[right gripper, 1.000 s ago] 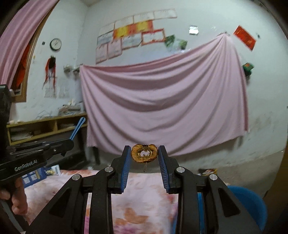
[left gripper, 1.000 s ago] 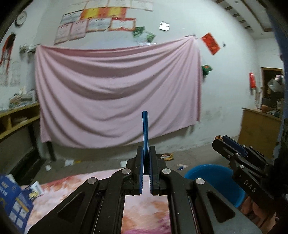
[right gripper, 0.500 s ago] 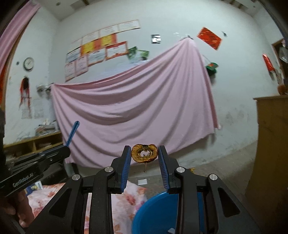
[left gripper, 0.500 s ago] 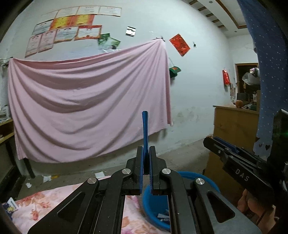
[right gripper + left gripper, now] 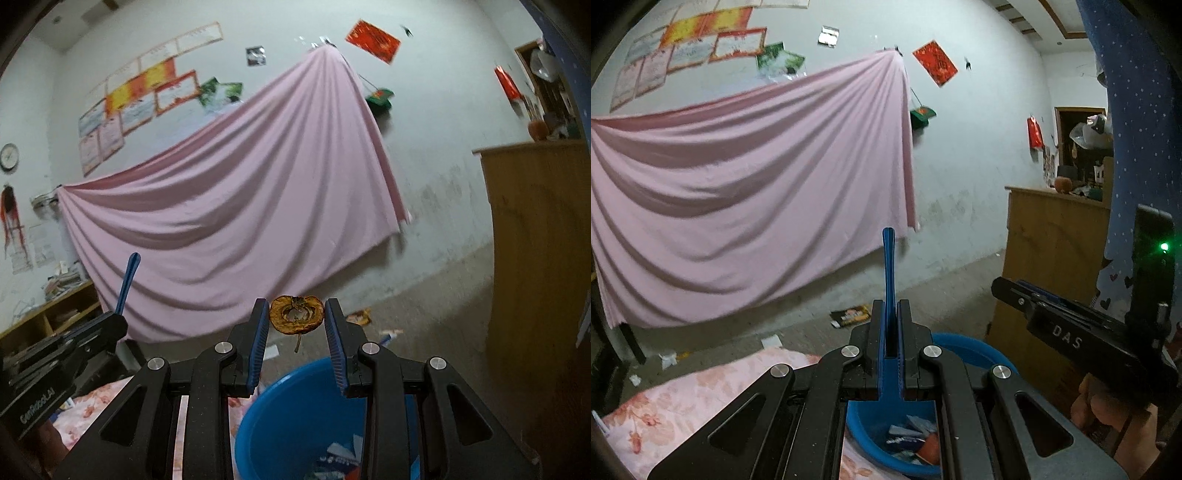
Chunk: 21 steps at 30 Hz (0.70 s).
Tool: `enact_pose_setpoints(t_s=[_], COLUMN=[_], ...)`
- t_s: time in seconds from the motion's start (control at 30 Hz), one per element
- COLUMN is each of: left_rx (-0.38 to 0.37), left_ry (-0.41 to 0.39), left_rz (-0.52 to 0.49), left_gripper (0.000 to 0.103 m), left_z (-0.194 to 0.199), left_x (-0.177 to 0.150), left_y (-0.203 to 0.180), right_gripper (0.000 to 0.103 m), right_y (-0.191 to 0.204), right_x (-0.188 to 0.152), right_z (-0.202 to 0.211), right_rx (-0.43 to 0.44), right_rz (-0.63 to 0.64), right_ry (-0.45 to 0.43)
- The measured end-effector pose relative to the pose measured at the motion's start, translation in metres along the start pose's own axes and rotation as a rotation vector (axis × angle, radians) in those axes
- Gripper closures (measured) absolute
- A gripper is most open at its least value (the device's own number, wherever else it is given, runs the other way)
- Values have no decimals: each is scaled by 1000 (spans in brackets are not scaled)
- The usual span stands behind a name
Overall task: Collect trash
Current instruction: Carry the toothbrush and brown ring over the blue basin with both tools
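My left gripper [image 5: 888,314] is shut on a thin blue plastic stick [image 5: 888,266] that stands up between its fingers. The same stick [image 5: 127,282] shows in the right wrist view at the left. My right gripper [image 5: 296,317] is shut on a dried brown fruit slice [image 5: 296,314] with a short stalk hanging from it. Below both grippers stands a blue plastic basin [image 5: 295,410] [image 5: 967,347] with paper and wrapper scraps [image 5: 912,439] in it. Both grippers hang above the basin's near side.
A floral pink cloth [image 5: 683,398] covers the surface left of the basin. A wooden cabinet [image 5: 539,251] stands close on the right. A pink sheet [image 5: 750,199] hangs on the far wall. Litter [image 5: 849,315] lies on the concrete floor behind the basin.
Both grippers swung to the right together, from over the floral cloth to over the blue basin. The cabinet came closer. Each grip stayed the same.
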State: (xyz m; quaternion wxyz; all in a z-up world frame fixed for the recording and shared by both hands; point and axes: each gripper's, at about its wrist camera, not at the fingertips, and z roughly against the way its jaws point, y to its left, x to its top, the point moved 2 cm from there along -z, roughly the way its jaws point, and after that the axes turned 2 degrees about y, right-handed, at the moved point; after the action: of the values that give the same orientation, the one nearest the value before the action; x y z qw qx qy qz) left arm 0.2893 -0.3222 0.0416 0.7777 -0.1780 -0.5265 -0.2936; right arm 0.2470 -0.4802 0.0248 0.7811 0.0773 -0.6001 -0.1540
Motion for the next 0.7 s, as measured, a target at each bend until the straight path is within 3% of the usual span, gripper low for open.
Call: enact_pose_setpoints(t_s=[0.37,0.7], left_rx=[-59,-87], left_ry=[102,178], left_rz=[67,106], left_gripper=[100,100], left_z=[-25,-38], left_x=[-5,-9], left_y=[3,7], right_gripper=[74,74], right_y=[-28,-34], right_x=[-11,-15], right_z=[-22,-35], right_rx=[-24,-23], right_rz=[-92,-120], right_ry=[149,225])
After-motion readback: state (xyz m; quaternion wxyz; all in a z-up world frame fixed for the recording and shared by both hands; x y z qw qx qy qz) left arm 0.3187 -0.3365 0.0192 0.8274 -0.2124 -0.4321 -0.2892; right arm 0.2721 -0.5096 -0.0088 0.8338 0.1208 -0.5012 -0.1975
